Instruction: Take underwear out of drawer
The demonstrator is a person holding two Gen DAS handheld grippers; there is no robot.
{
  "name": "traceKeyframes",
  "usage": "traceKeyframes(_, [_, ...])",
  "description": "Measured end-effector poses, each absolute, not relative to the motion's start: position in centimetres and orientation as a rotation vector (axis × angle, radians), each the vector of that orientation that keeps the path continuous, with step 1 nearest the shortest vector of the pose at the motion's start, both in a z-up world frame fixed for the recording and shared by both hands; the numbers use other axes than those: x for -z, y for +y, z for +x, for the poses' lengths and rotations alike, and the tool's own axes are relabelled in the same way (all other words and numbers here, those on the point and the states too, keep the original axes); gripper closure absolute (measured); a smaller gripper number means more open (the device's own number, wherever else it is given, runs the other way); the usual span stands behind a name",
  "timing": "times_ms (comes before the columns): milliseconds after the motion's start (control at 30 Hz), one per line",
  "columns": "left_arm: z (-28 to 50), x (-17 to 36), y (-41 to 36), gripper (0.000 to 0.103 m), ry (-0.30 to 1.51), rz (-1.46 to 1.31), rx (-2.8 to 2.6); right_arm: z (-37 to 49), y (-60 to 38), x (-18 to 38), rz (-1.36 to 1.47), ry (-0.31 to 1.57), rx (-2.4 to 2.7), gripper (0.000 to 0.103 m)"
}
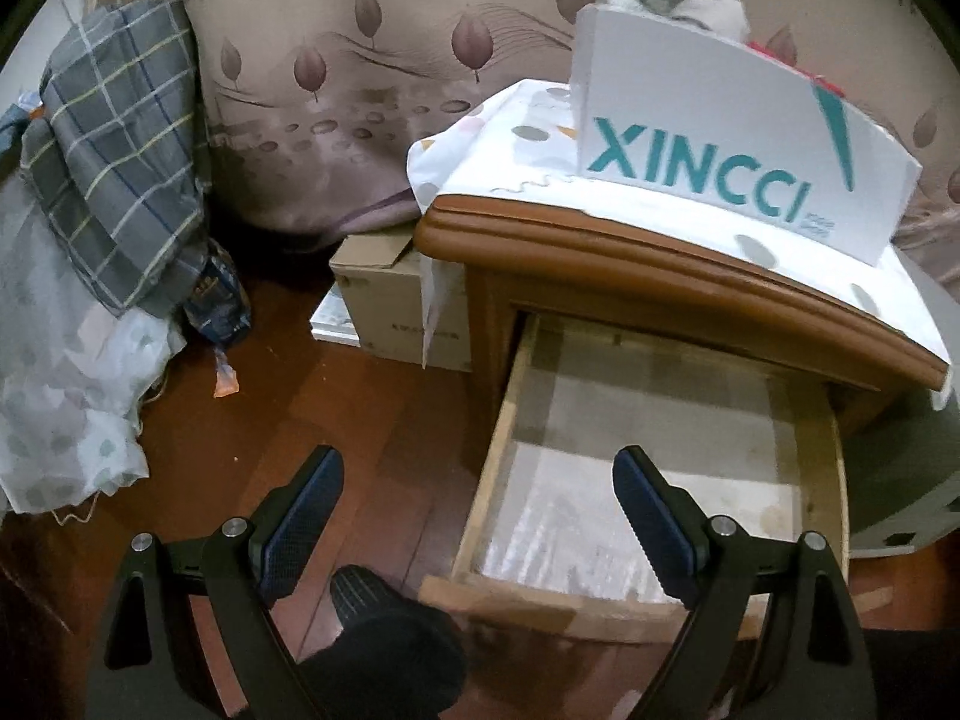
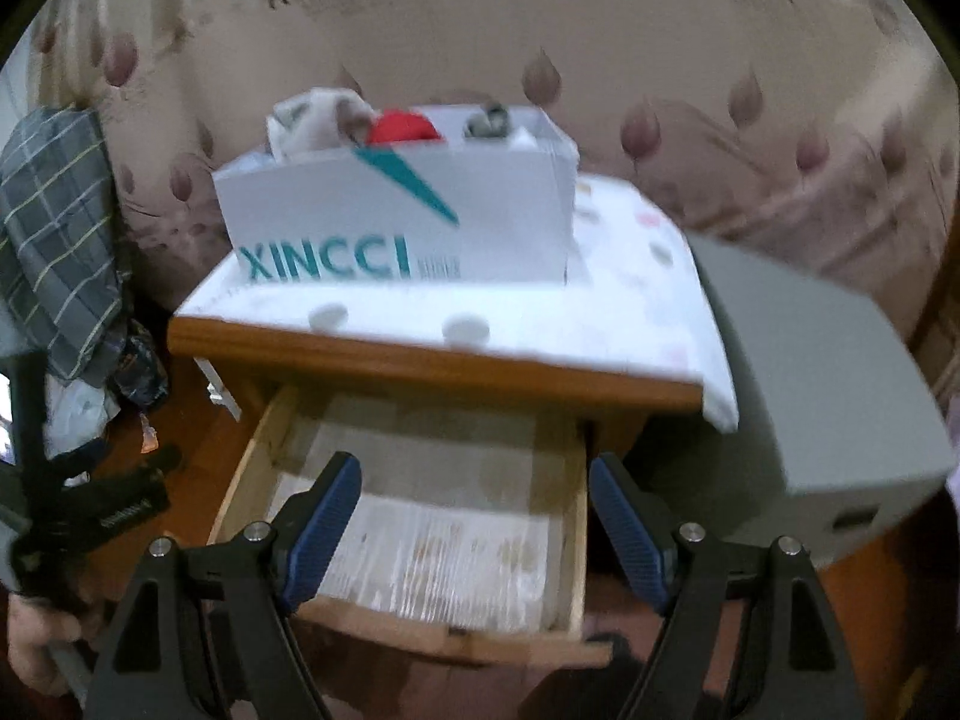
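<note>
The wooden drawer of the nightstand stands pulled out. Only a white liner sheet shows in the drawer; I see no garment there. My left gripper hovers open over the drawer's left wall, half above the floor, holding nothing. My right gripper hangs open above the drawer's right half, also holding nothing. On the nightstand stands a white XINCCI box with a white-grey garment and something red inside. The picture is blurred.
A dotted white cloth covers the nightstand top. A grey box stands right of it, a cardboard box on the floor to its left. Plaid bedding hangs at far left. A black shoe is below the left gripper.
</note>
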State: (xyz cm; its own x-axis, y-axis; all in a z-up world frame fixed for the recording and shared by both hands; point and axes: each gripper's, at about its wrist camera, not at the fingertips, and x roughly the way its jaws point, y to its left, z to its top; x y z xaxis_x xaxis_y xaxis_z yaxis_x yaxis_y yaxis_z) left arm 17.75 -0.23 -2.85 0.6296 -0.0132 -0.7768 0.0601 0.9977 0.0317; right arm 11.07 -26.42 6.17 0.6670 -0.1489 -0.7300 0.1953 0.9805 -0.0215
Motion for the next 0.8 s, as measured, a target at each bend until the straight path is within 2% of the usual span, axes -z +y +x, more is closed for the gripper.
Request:
traceKeyframes(333, [13.3, 1.0, -2.5, 0.013, 0.865, 0.091, 0.020, 8.8, -25.8, -3.7, 0.064, 0.853, 0.192, 0.022])
traceKeyframes(800, [11.4, 0.7, -3.0, 0.014, 0.860, 0.101, -0.010, 7.4, -24.7, -2.3, 0.071, 0.891, 0.175, 0.022])
